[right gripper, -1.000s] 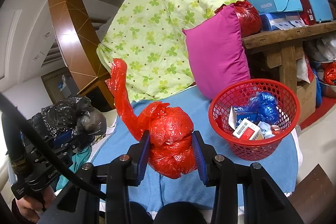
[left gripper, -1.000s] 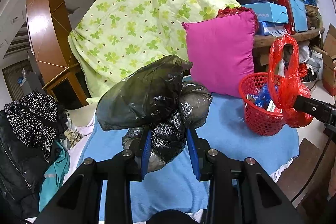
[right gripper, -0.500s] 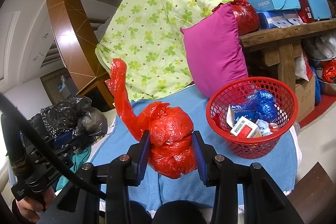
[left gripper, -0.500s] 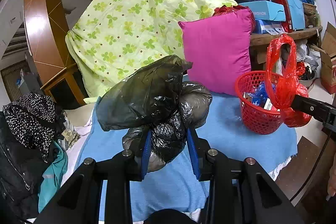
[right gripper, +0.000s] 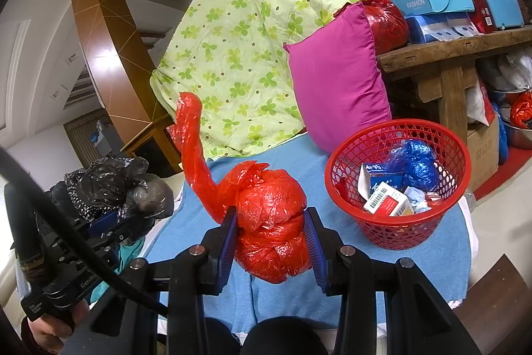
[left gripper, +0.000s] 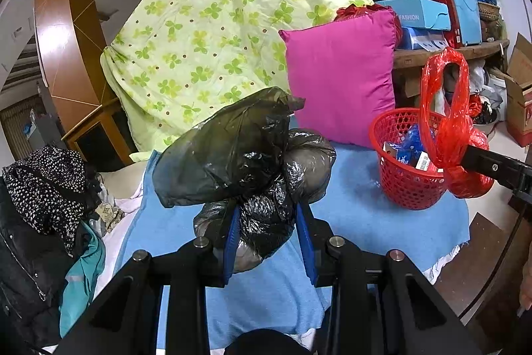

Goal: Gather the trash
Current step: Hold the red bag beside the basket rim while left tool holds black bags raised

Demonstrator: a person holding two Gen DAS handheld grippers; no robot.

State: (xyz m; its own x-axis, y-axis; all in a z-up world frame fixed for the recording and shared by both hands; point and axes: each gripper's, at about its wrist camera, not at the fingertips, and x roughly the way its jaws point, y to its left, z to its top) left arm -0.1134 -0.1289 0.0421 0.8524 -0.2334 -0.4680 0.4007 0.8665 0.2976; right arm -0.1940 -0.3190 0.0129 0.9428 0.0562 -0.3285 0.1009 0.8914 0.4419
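My left gripper (left gripper: 267, 222) is shut on a crumpled black plastic bag (left gripper: 246, 155) and holds it above the blue cloth (left gripper: 365, 215). My right gripper (right gripper: 272, 228) is shut on a knotted red plastic bag (right gripper: 269, 215) with a long tail, also above the cloth. The red bag also shows at the right of the left wrist view (left gripper: 445, 122), in front of a red mesh basket (left gripper: 399, 182). The basket (right gripper: 399, 228) stands on the cloth to the right and holds small boxes, a blue bag and paper. The black bag shows at the left of the right wrist view (right gripper: 116, 185).
A pink pillow (left gripper: 342, 82) and a green clover quilt (left gripper: 216, 32) lean behind the cloth. Dark clothes (left gripper: 40, 188) lie at the left. A wooden bench (right gripper: 449, 55) with boxes stands at the right, with clutter underneath.
Both grippers keep their bags. The views have drifted slightly, and the basket sits a little further left in both views than before.
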